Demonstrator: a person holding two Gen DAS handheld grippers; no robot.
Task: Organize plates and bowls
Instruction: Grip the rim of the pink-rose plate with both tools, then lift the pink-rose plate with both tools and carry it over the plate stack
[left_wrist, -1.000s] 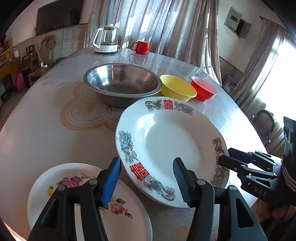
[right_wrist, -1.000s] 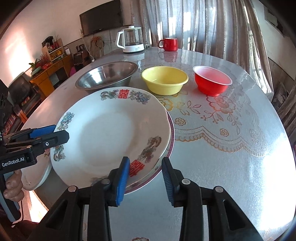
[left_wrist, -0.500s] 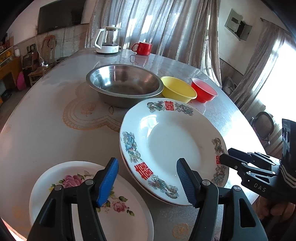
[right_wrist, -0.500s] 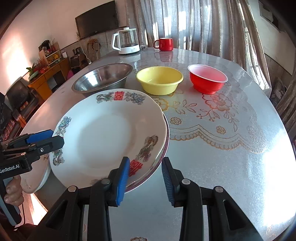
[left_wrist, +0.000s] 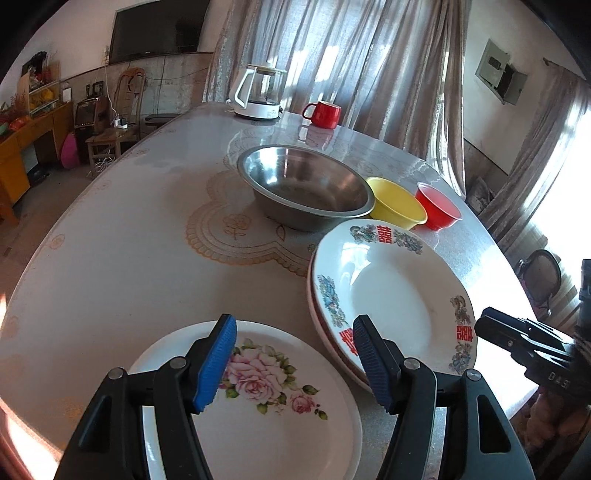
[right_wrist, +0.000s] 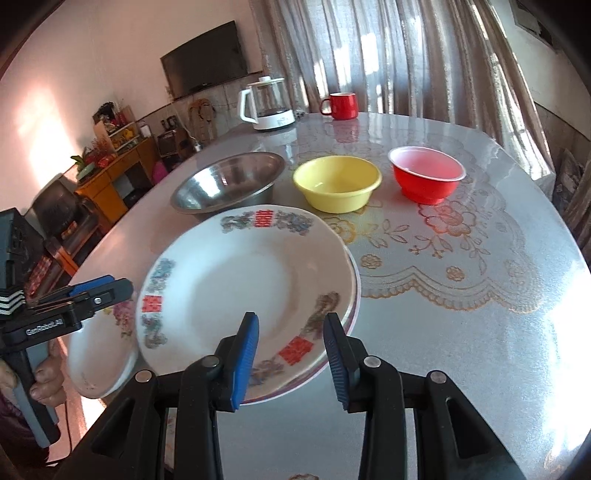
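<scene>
A: Your left gripper (left_wrist: 293, 363) hangs released over the rose plate (left_wrist: 258, 391), just left of the crested plate (left_wrist: 391, 295).

B: And your right gripper (right_wrist: 291, 358) gapes, grasping nothing, over the crested plate's near rim.

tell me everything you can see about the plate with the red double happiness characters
The double-happiness plate is round, white and glossy, apparently ceramic, with a shallow well and a broad rim bearing red characters between blue-green motifs. It is empty and lies level on another plate whose edge peeks out beneath. The steel bowl sits just behind. The right tongs hover open above its near rim, not gripping it.
</scene>
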